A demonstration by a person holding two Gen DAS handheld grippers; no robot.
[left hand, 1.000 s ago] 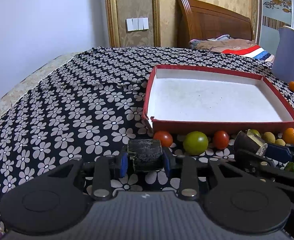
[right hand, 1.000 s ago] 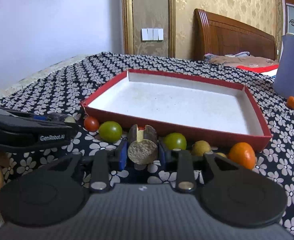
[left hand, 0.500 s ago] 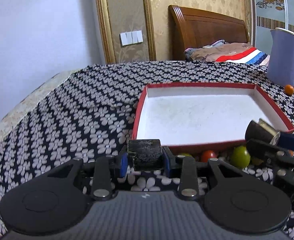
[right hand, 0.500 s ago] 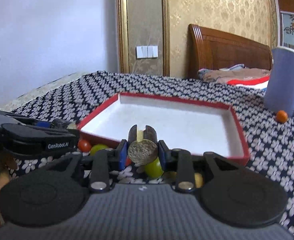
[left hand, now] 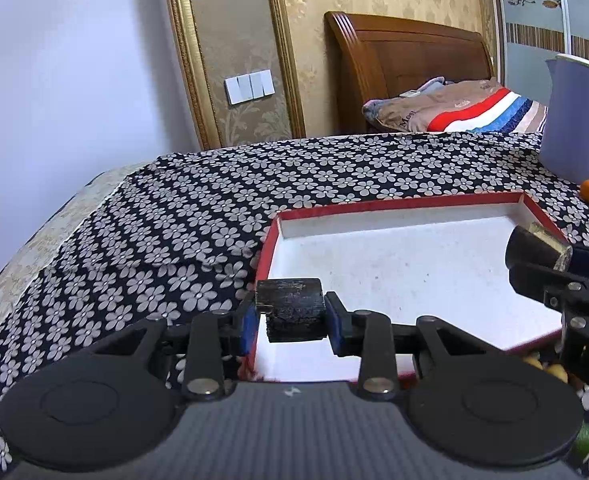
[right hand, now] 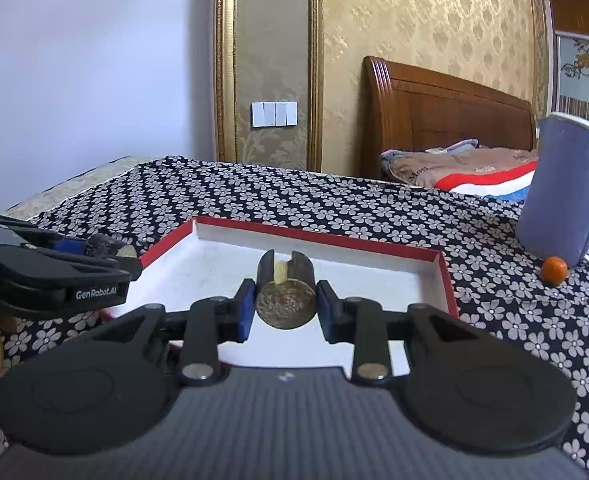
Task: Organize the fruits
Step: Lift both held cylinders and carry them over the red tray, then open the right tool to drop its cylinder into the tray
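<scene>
L gripper (left hand: 292, 316) clamped on dark chunk (left hand: 290, 312); R gripper (right hand: 284, 306) clamped on round chunk (right hand: 285, 300). Both held over tray (right hand: 446, 276), prob. for dropping in. Orange (right hand: 554, 270) at 2 o'clock, touching jug (right hand: 558, 196), on bed.

This is a bedroom in a home; a wooden headboard (left hand: 410, 76) stands by the gold patterned wall (right hand: 422, 20); a folded striped blanket (left hand: 470, 112) lies on the bed; a black cloth with white flowers (left hand: 174, 216) covers the bed; white light switches (left hand: 249, 86) sit on the wall; a blue jug (right hand: 560, 188) stands on the cloth.
</scene>
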